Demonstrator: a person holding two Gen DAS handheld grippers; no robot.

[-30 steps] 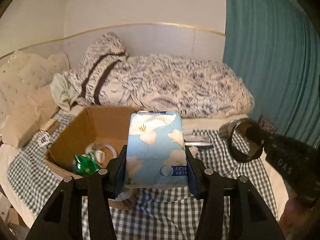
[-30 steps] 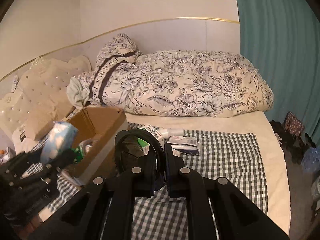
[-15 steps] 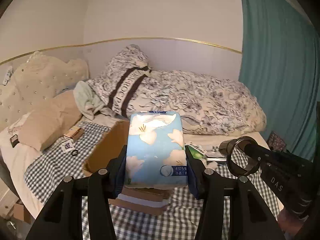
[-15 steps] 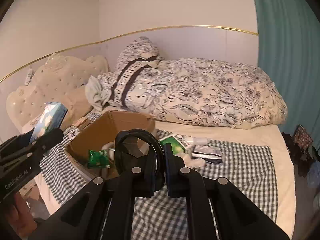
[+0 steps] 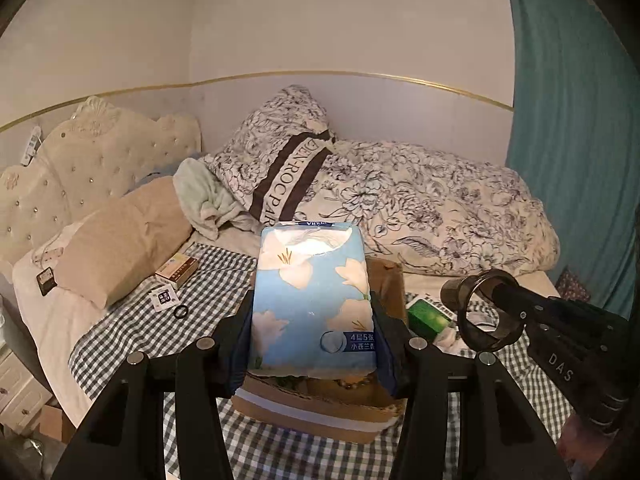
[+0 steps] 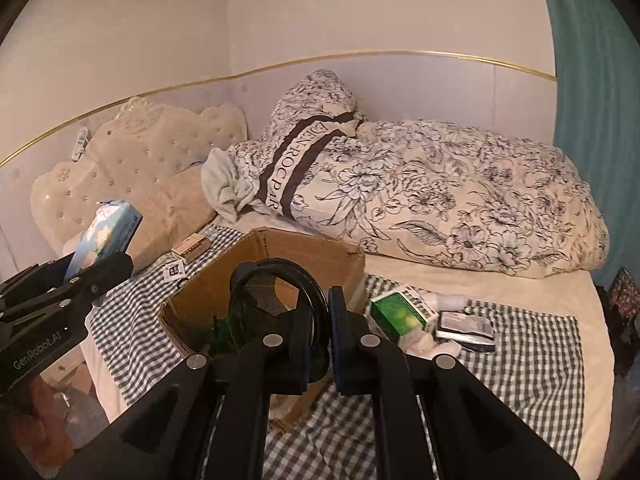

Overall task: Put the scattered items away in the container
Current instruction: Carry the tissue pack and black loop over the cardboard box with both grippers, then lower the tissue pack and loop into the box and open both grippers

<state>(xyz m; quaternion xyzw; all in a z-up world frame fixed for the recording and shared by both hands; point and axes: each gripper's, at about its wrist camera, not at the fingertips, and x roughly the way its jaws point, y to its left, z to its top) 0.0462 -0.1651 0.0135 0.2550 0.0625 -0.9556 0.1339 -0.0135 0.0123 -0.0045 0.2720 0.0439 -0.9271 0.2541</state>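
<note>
A blue tissue pack [image 5: 312,296] printed with white flowers stands upright between the pads of my left gripper [image 5: 312,332], which is shut on it. It hangs in front of and above the cardboard box [image 5: 388,276] and hides the box's inside. My right gripper [image 6: 324,320] is shut on the rim of a dark translucent cup [image 6: 276,312], held over the near part of the open box [image 6: 320,256]. A green packet [image 6: 220,332] lies inside. The right wrist view shows the left gripper [image 6: 100,268] and the pack [image 6: 108,232] left of the box.
On the checked cloth [image 6: 520,360] right of the box lie a green carton [image 6: 400,314] and a dark packet [image 6: 466,326]. Left of it lie a small beige box [image 5: 178,270], a QR card [image 5: 162,296] and a black ring [image 5: 181,312]. A floral duvet [image 6: 460,200] lies behind.
Both grippers have swung left and risen slightly with their loads. The box now sits behind the tissue pack, and the cup hangs over the box. The headboard has come into view.
</note>
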